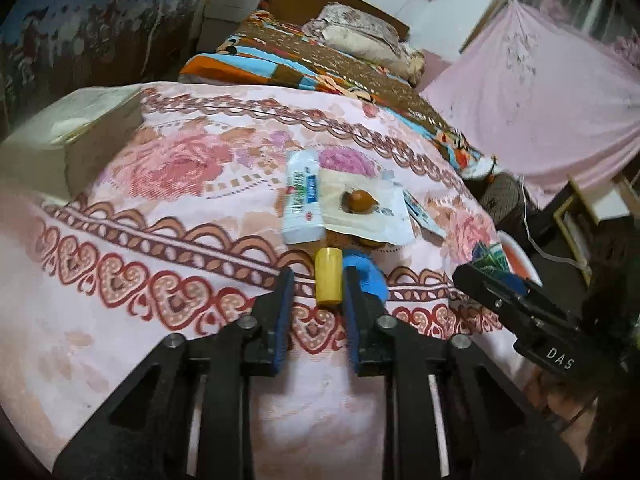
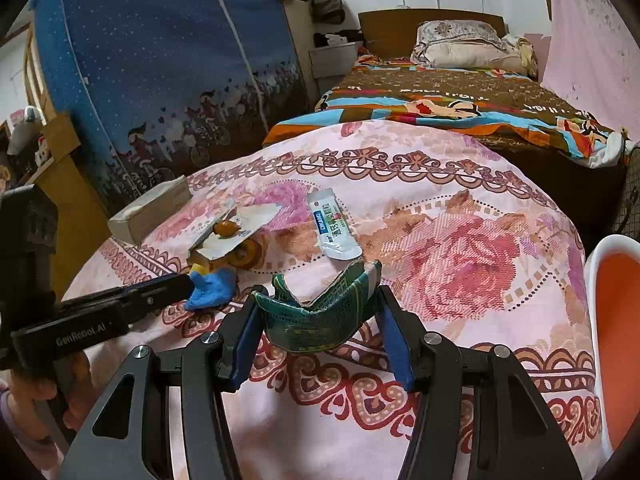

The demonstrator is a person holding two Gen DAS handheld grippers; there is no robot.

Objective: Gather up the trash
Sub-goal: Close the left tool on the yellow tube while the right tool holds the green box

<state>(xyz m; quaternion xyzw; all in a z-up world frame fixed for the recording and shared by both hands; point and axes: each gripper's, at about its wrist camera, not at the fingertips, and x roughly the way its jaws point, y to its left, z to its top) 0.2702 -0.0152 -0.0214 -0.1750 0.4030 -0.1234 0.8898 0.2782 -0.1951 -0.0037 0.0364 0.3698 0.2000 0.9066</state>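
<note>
Item: green torn carton piece (image 2: 320, 320), light, crushable; right gripper (image 2: 320, 344) clamped its bent ends above the floral tablecloth (image 2: 460, 260). Left gripper (image 1: 316, 292) parted, straddling yellow cap (image 1: 329, 276); take hold across its sides.

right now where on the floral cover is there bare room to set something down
Free: the wide stretch between the white sachet and the orange bin, and the near edge below the heart border. Crowded: around the paper with the brown scrap, yellow tube and blue cloth.
</note>
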